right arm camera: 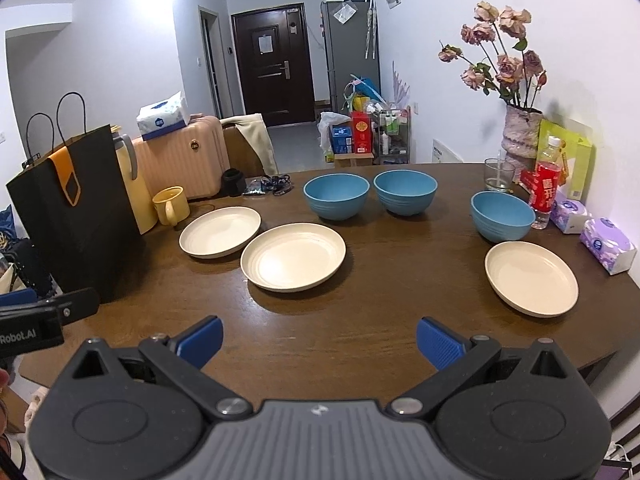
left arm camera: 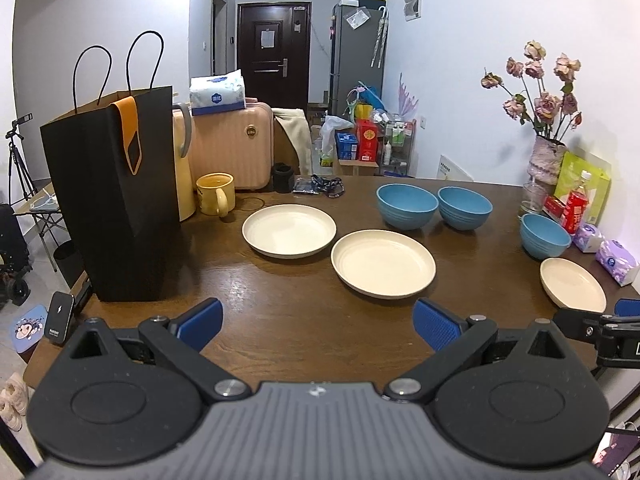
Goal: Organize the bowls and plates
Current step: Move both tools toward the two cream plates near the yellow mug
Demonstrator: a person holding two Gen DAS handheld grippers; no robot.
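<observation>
The left gripper (left arm camera: 318,322) is hovering over the near edge of the table (left arm camera: 280,320), its two blue-padded fingers (left arm camera: 200,322) spread wide with nothing between them. The right gripper (right arm camera: 319,336) is hovering over the same near edge of the table, level with the left one and just beside it, its blue fingers (right arm camera: 438,340) likewise standing wide apart and holding nothing. Both are pointing forward across the table, and neither is touching its surface.
</observation>
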